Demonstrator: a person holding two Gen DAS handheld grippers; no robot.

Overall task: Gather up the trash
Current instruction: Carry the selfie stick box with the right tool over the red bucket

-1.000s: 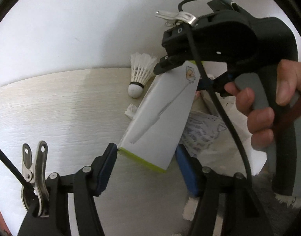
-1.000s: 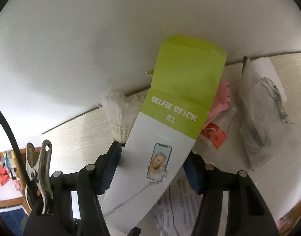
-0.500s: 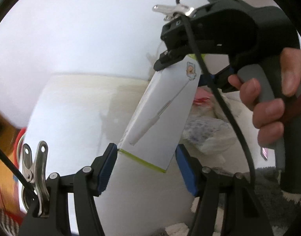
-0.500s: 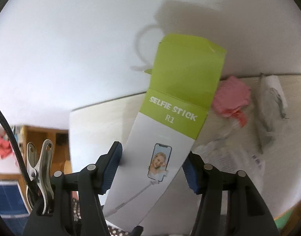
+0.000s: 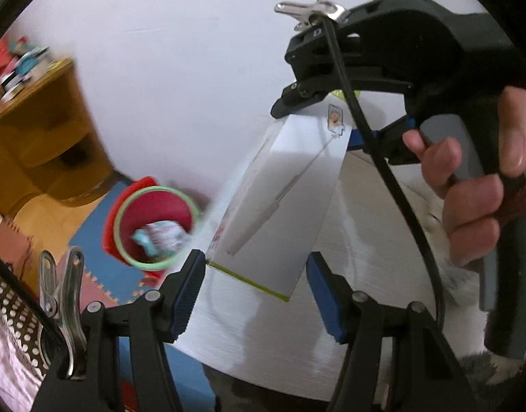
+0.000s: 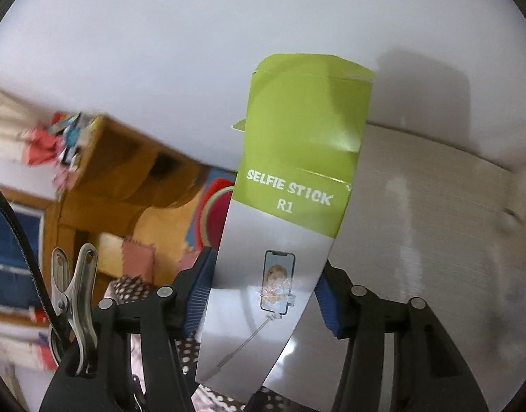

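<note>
Gripping the selfie stick box (image 6: 280, 240) between its blue pads, the right gripper (image 6: 263, 295) carries it past the table's (image 6: 417, 240) left edge, near the red bin (image 5: 153, 223); the left gripper (image 5: 256, 295) gapes, holding nothing.

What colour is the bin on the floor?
Red bin with a pale green rim, clearest in the left wrist view.
</note>
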